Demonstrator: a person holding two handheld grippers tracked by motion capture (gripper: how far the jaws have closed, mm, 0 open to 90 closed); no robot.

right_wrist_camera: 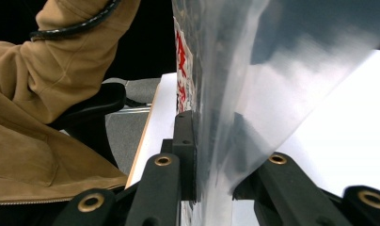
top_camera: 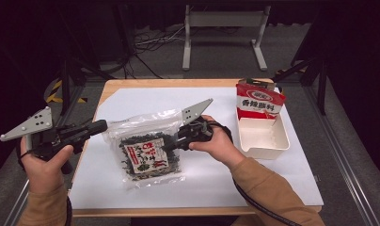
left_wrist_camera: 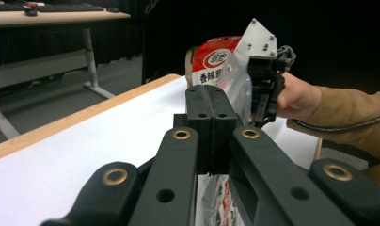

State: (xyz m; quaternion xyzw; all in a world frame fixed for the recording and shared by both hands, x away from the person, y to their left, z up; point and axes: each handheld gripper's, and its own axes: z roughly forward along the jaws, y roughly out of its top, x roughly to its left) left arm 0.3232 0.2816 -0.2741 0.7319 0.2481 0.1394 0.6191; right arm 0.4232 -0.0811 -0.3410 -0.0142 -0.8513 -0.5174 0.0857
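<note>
A clear bag of dark seaweed (top_camera: 148,155) with a red and white label lies mid-table, its top edge lifted. My left gripper (top_camera: 102,125) pinches the bag's top left corner. In the left gripper view its jaws (left_wrist_camera: 211,106) stand pressed together, with the bag's film (left_wrist_camera: 240,89) beyond them. My right gripper (top_camera: 169,145) holds the bag's right side. In the right gripper view the bag's film (right_wrist_camera: 235,70) runs up between the two jaws (right_wrist_camera: 214,141), and the left pad (right_wrist_camera: 186,141) lies flat against it.
A red snack packet (top_camera: 258,101) stands upright at the far end of a white tray (top_camera: 282,141) on the table's right. A white sheet (top_camera: 202,179) covers the wooden tabletop. A metal table frame (top_camera: 223,28) stands on the floor behind.
</note>
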